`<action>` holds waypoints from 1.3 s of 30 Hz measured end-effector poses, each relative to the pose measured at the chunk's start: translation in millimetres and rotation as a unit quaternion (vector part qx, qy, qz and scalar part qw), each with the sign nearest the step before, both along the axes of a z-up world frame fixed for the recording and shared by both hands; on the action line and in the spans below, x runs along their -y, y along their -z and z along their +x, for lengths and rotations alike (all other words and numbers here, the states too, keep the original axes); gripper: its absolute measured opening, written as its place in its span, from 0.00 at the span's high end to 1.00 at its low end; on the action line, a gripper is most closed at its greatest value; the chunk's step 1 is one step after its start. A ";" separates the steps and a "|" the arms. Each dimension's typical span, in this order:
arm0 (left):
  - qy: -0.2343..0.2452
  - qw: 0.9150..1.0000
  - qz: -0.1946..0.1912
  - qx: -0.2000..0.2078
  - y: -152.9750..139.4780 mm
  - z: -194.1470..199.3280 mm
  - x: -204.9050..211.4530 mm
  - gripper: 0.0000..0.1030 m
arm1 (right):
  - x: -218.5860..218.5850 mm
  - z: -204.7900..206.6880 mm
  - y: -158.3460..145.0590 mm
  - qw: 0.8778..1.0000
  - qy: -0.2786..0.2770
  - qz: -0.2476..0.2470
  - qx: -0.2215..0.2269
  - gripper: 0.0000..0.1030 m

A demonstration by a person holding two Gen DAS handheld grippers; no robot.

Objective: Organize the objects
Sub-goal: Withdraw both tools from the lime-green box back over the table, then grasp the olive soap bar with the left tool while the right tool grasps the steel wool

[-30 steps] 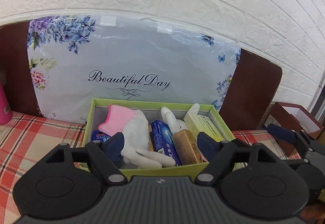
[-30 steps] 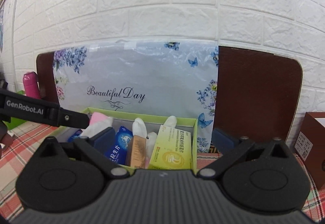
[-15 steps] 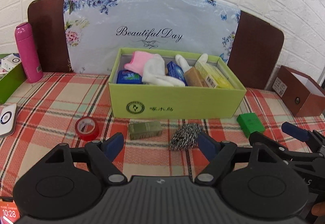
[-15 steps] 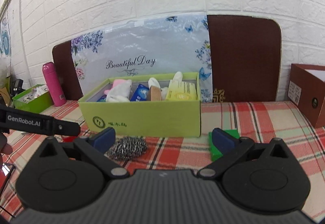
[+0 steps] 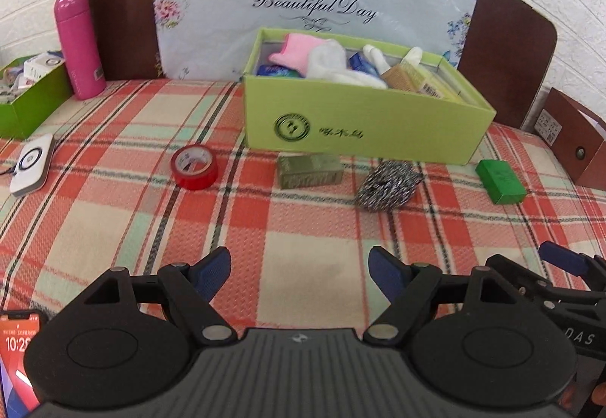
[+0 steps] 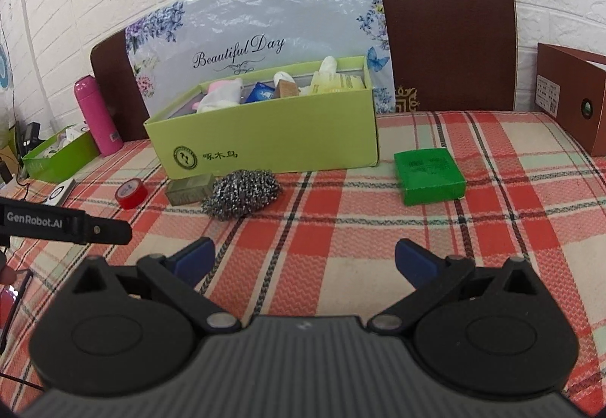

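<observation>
A lime green box (image 5: 363,122) holding socks, gloves and small cartons stands at the back of the plaid cloth; it also shows in the right wrist view (image 6: 272,141). In front of it lie a red tape roll (image 5: 194,167), an olive block (image 5: 310,171), a steel wool scrubber (image 5: 387,187) and a green box (image 5: 500,181). The right wrist view shows the tape roll (image 6: 131,194), the olive block (image 6: 189,189), the scrubber (image 6: 242,193) and the green box (image 6: 428,175). My left gripper (image 5: 299,272) is open and empty, well short of them. My right gripper (image 6: 303,259) is open and empty.
A pink bottle (image 5: 79,45) and a second green box of items (image 5: 26,100) stand at the left. A white device (image 5: 32,164) lies at the left edge, a phone (image 5: 17,353) at the bottom left. A brown box (image 6: 572,96) stands at the right. A floral board (image 5: 303,1) leans on the wall.
Both grippers have pulled back and up from the green box; a second ago they were at its rim. The loose items on the cloth have come into view.
</observation>
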State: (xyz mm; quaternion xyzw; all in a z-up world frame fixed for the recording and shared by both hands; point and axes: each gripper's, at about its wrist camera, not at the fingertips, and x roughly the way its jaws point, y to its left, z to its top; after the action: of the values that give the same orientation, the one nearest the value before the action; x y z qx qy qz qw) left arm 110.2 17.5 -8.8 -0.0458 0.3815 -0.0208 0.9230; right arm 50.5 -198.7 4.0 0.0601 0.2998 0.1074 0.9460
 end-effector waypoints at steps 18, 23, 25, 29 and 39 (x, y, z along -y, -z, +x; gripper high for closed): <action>0.021 0.999 -0.028 0.031 -2.0 10.3 -40.9 0.20 | -82.2 103.9 20.6 0.999 -0.042 -0.004 -0.029 0.25; 0.078 0.995 -0.005 0.055 -5.5 46.6 -28.5 0.20 | -71.5 92.2 22.6 0.998 -0.046 -0.009 -0.035 0.58; 0.108 0.993 -0.005 0.057 -0.6 66.6 -19.7 0.20 | -63.4 78.8 21.1 0.998 -0.051 -0.010 -0.034 0.58; 0.143 0.988 0.016 0.053 16.6 102.4 0.6 0.20 | -45.9 52.9 19.7 0.998 -0.059 -0.005 -0.039 0.58; 0.204 0.979 -0.025 0.003 21.9 73.6 16.5 0.65 | -16.0 10.3 20.1 0.998 -0.045 0.010 -0.052 0.58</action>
State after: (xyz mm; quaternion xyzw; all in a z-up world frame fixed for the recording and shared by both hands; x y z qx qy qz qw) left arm 183.8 0.9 -30.8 0.0096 0.3791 -0.2182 0.8992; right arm 60.7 -182.7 -16.2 0.0620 0.3495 0.1494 0.9229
